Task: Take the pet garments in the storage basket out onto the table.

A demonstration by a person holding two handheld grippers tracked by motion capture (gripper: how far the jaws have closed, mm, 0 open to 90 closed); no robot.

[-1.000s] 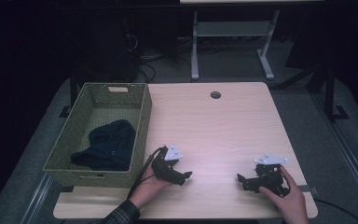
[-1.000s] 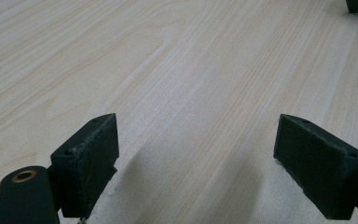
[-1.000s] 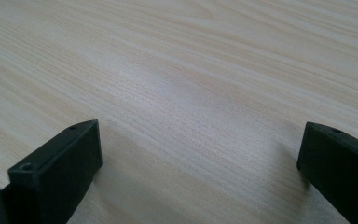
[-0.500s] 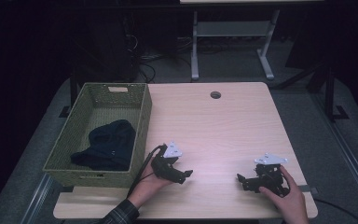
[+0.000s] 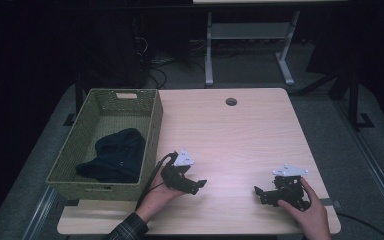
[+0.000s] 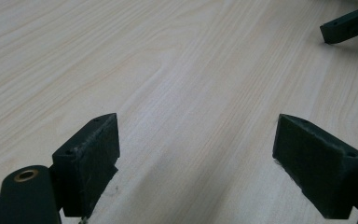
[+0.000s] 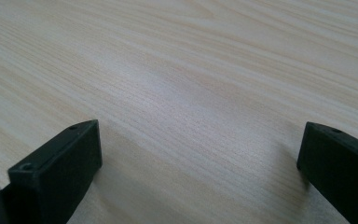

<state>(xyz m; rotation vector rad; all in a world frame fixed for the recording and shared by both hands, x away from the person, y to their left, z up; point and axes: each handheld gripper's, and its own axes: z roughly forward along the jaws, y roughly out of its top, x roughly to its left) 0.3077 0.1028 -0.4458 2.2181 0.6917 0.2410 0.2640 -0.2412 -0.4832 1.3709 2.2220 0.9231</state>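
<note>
Two hand-held grippers rest low on the table (image 5: 230, 145), near its front edge and well apart. The left hand-held gripper (image 5: 196, 185) has its jaws spread wide with bare wood between them; the right hand-held gripper (image 5: 260, 194) is just as wide open and holds nothing. Left of the left one, a green basket (image 5: 152, 135) sits at the table's left side, with a dark cloth (image 5: 115, 155) lying inside it. Farther back, a round hole (image 5: 231, 101) marks the tabletop.
</note>
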